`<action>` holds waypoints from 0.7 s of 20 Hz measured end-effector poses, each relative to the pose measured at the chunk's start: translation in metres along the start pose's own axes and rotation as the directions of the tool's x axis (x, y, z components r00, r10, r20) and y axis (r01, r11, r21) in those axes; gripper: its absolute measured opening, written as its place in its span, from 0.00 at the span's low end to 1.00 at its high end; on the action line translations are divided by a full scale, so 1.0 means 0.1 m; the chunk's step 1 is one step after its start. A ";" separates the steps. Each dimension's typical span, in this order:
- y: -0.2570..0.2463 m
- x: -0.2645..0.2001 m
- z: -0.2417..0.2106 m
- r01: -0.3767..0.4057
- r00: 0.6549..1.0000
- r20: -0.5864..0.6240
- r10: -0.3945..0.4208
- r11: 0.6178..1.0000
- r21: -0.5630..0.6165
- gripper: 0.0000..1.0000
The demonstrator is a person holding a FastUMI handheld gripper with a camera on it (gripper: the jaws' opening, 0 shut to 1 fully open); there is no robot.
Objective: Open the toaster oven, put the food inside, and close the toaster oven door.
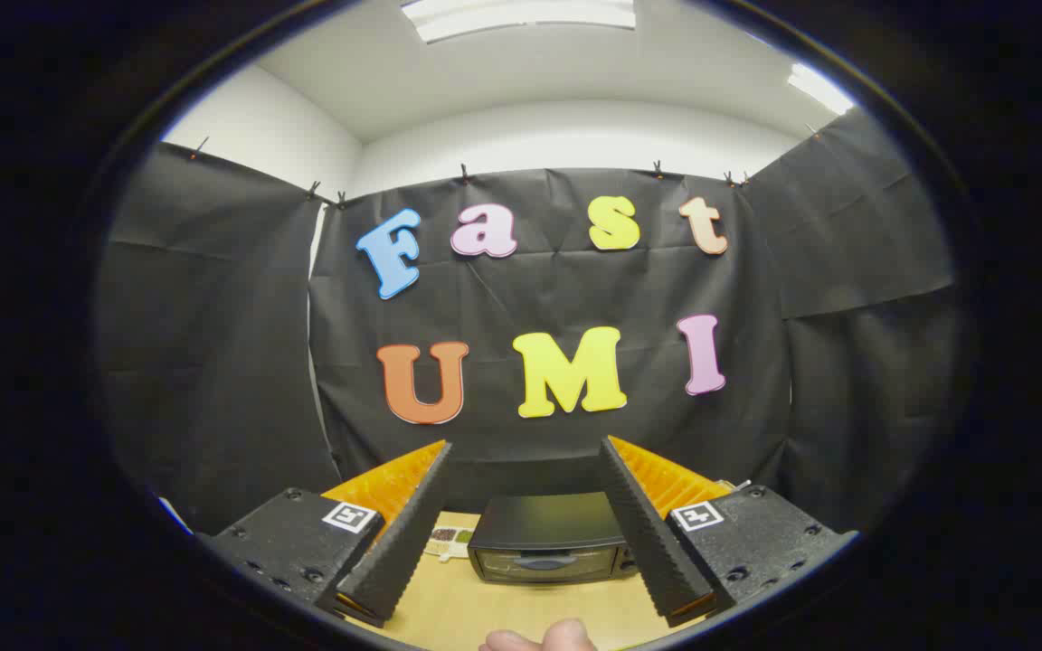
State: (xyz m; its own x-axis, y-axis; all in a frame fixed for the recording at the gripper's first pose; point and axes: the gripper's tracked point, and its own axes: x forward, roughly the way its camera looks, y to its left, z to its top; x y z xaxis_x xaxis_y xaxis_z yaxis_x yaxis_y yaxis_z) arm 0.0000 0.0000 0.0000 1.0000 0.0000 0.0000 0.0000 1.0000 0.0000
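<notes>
Tool (525,506) spread wide, gripping nothing, closed oven (546,548) on counter (521,608) just ahead between fingers; likely rigid, hinged door, best hooked at handle (544,562).

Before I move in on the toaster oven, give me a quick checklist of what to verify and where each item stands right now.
1. Tool fingers spread wide, nothing between them: ok.
2. Toaster oven ahead on the table, seen between the fingers: ok.
3. Oven door shut, handle facing the tool: ok for opening.
4. Food located: cannot tell; a small item lies left of the oven, too small to identify.
5. Path to the handle: a fingertip sits close under the tool; otherwise ok.
</notes>
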 end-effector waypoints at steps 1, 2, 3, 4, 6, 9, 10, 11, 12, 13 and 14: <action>-0.01 0.00 -0.01 0.001 1.000 -0.001 -0.001 1.000 -0.002 1.00; -0.02 0.00 0.00 0.002 1.000 -0.003 -0.002 1.000 -0.005 1.00; -0.02 0.00 -0.01 0.003 1.000 -0.004 -0.003 1.000 -0.006 1.00; -0.02 0.01 0.00 0.004 1.000 -0.001 -0.004 1.000 -0.007 1.00; -0.03 0.02 0.00 0.007 1.000 -0.003 -0.007 1.000 -0.007 1.00; -0.06 0.04 -0.02 0.012 1.000 -0.011 -0.012 1.000 -0.005 1.00; -0.08 0.05 -0.01 0.016 1.000 -0.010 -0.016 1.000 -0.004 1.00; -0.08 0.05 -0.02 0.019 1.000 -0.009 -0.019 1.000 -0.003 1.00; -0.09 0.06 -0.02 0.021 1.000 -0.011 -0.021 1.000 -0.003 1.00; -0.10 0.07 -0.04 0.022 1.000 -0.015 -0.022 1.000 -0.002 1.00; -0.11 0.08 -0.05 0.026 0.999 -0.020 -0.026 1.000 -0.003 1.00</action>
State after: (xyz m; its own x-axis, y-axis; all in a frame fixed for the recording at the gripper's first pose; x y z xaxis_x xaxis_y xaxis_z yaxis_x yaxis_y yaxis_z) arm 0.0083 -0.0110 -0.0050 0.9995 -0.0258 -0.0198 0.0258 0.9997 -0.0029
